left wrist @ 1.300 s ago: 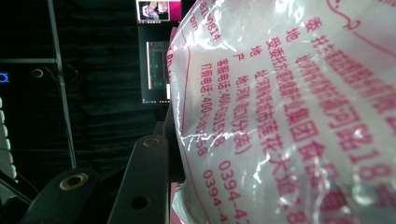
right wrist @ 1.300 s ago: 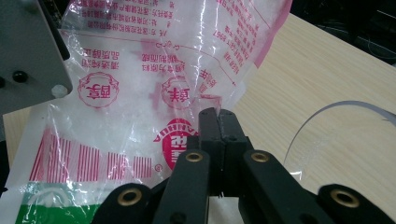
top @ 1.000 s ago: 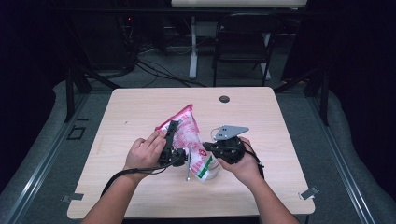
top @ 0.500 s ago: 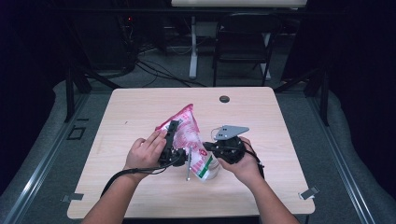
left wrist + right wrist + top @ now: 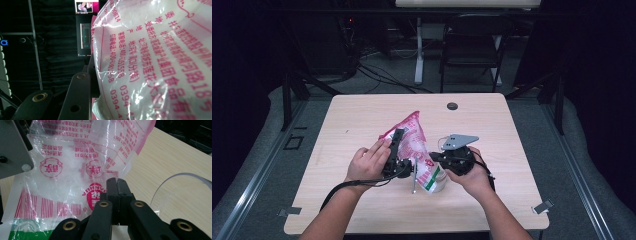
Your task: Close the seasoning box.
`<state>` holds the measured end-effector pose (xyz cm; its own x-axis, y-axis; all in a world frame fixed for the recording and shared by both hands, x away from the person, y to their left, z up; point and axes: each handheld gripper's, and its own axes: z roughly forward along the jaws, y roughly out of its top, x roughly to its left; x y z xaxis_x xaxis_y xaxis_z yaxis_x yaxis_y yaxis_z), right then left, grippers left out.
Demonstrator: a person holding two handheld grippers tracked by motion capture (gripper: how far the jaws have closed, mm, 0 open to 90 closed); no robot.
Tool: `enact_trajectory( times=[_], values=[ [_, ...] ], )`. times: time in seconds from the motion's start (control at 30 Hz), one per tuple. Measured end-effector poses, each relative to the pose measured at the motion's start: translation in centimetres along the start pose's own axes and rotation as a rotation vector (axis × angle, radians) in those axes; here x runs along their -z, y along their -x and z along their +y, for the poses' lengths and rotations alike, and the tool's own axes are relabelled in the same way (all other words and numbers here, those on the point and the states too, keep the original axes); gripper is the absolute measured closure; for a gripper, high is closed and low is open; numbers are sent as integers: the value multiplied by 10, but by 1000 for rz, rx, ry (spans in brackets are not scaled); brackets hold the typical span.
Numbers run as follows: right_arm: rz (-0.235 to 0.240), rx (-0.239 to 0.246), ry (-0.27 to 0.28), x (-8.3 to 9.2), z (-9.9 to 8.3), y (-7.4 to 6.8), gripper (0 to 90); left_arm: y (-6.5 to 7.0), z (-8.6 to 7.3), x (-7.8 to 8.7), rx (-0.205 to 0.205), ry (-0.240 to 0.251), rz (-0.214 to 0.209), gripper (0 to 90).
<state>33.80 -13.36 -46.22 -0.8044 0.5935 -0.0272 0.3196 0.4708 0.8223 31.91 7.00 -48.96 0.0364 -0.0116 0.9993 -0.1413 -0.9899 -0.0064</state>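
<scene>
Item: plastic bag (image 5: 414,145), clear w/ pink print, white granular contents. Held up off the counter (image 5: 512,150) near its centre, slightly toward the person's side, tilted, top end pointing away. Lower end w/ green band sits at or just above a clear container (image 5: 438,183); contact not confirmable.

Left tongs (image 5: 398,137): on the bag's left edge. Left gripper view puts the bag film (image 5: 150,62) hard against one black jaw; second jaw hidden behind the film. Judged clamped on the bag, since the bag stays raised there.

Right tongs (image 5: 117,182): jaws pressed together, a fold of bag film (image 5: 75,165) pinched at the tips. In the high view they sit at the bag's right side (image 5: 435,159).

Change vs. 1.0 s and 0.5 s ago: none noted. Bag, both tongs, both hands in same positions and tilt.

Assessment: a steady two-point hold, likely poised to pour or pull the bag open. Risk: thin film could slip or tear at the right pinch.

Other: dark round disc (image 5: 452,106) at far counter edge, well apart.
</scene>
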Motion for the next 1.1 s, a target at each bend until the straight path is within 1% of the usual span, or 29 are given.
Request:
enact_trajectory(
  times=[0.23, 0.27, 0.4, 0.43, 0.47, 0.6, 0.7, 0.73, 1.1],
  values=[
    [-2, 1, -2, 0, 0, 0, 900, -1, 0, 0, -10, 4, 3, 695],
    [0, 2, -4, 0, 0, 0, 900, -1, 0, 0, -8, 4, -3, 695],
    [-1, 4, -6, 0, 0, 0, 900, -1, 1, 0, -9, 2, -3, 696],
    [-2, 5, -6, 0, 0, 0, 900, -1, 1, 1, -14, 1, 6, 696],
    [-1, 5, -6, 0, 0, 0, 900, -1, 1, 1, -12, 1, 1, 696],
    [-4, 4, -5, -1, 0, 0, 900, -1, 1, 1, -13, 3, 3, 697],
    [-3, 5, -6, -1, 0, 0, 900, -2, 1, 2, -11, -6, 0, 697],
    [-3, 4, -6, -1, 0, 0, 900, -2, 1, 1, -12, 6, 9, 697],
    [-3, 4, -7, -1, -1, 0, 900, -2, 2, 1, -7, 11, 12, 698]
  ],
)
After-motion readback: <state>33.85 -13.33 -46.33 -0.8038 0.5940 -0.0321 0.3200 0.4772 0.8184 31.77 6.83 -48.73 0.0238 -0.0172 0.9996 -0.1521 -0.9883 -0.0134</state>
